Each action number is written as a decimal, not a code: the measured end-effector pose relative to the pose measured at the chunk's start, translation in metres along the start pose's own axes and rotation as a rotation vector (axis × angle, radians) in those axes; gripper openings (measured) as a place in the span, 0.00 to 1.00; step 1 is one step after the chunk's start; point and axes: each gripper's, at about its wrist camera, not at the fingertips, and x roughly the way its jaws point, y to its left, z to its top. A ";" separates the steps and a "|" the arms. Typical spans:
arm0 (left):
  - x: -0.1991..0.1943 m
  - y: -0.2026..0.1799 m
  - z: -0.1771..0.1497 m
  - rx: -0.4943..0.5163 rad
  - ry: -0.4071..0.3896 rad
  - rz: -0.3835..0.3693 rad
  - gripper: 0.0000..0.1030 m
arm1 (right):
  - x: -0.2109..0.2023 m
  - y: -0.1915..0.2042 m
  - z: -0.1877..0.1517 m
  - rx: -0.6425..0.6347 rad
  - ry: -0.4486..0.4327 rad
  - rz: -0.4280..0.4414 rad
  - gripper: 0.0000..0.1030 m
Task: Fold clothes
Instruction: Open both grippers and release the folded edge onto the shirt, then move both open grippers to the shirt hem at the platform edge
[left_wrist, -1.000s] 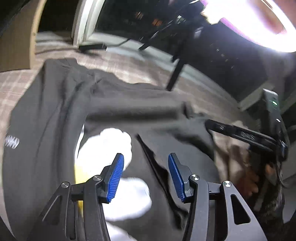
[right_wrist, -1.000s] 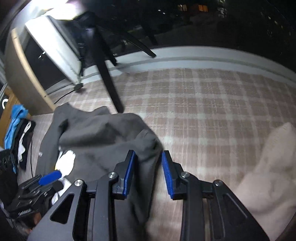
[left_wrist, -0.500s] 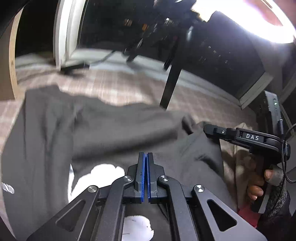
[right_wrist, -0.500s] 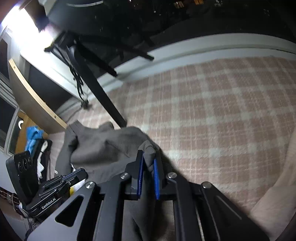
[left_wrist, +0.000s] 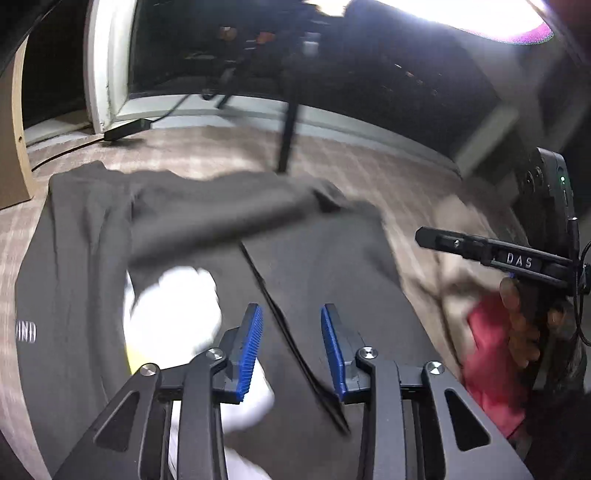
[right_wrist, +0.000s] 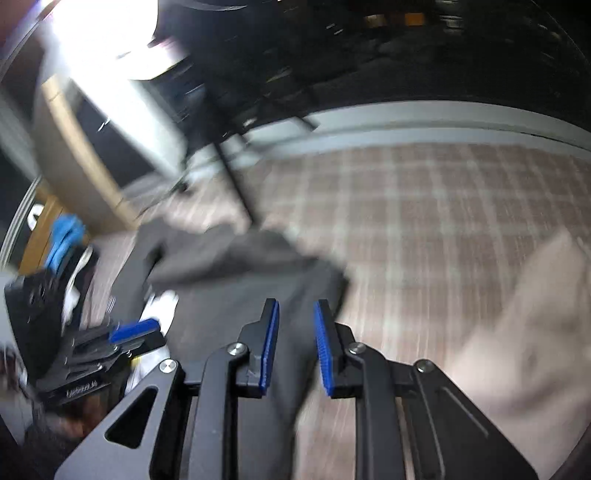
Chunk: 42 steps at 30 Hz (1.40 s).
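Garment under inspection: a dark grey fabric sweatshirt with a white printed graphic (left_wrist: 173, 295), which lay spread on the pink-and-beige plaid cloth surface (right_wrist: 424, 206), one sleeve folded across its far part. My left gripper (left_wrist: 291, 343) stood over the near middle of the sweatshirt, blue-ribbed fingers apart and nothing between them. My right gripper (right_wrist: 295, 343) stood over the garment's right edge, fingers likewise apart and holding nothing; whether they touched the fabric I could not tell, the view being blurred. A cream knitted garment (right_wrist: 524, 317) lay to the right, just beside the sweatshirt. A red cloth item (left_wrist: 491, 365) lay near my right hand (left_wrist: 524, 325). A black tripod leg (left_wrist: 290, 122) stood on the far side.
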 end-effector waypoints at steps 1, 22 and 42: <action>-0.004 -0.005 -0.009 0.008 0.013 -0.010 0.31 | -0.006 0.004 -0.015 -0.025 0.017 -0.008 0.19; 0.001 -0.003 -0.028 0.016 0.094 -0.036 0.02 | -0.025 0.025 -0.113 -0.125 0.107 -0.042 0.29; -0.022 -0.021 -0.052 0.093 0.101 -0.054 0.20 | -0.033 0.040 -0.097 -0.132 0.047 0.013 0.15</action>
